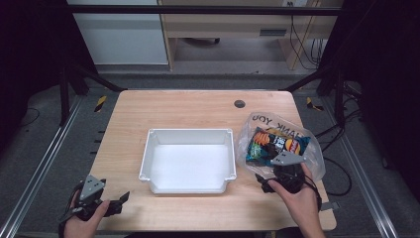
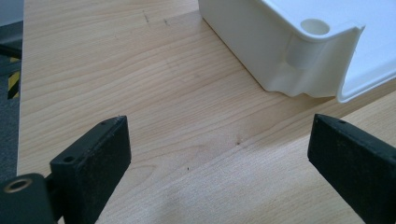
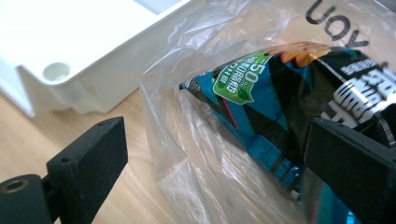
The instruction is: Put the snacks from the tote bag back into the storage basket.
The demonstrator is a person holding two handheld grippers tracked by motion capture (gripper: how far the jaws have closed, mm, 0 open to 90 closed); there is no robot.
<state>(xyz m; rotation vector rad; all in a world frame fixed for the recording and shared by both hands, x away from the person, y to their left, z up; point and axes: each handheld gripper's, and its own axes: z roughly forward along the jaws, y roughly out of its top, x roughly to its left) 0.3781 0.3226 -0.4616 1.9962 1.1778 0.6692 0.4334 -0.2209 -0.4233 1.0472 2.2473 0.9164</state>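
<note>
On the wooden counter [image 1: 198,106] a white plastic bin [image 1: 153,148] stands near the middle, and a clear plastic bag [image 1: 257,124] lies just beside its right wall with a blue-and-black snack packet [image 1: 270,141] inside it. The work in hand appears to be drawing that packet out of the bag, probably for transfer into the bin. To do this step well, bring the right claw [image 3: 215,154] forward through the bag mouth so that one jaw passes inside the film and the packet edge sits squarely between both jaws; close on the packet alone, since trapped film is likely to drag the whole bag along. Grip the sealed edge rather than the puffed middle, which would probably slip or crush. The left claw [image 2: 219,149] may be needed to pin the bag while the packet is pulled. The right claw is wide open and grips nothing: its left jaw stands over bare counter outside the bag, while its right jaw lies against or just over the packet side; contact cannot be confirmed. The left claw is likewise wide open and empty, resting low over the counter near the bin's front left corner.
</note>
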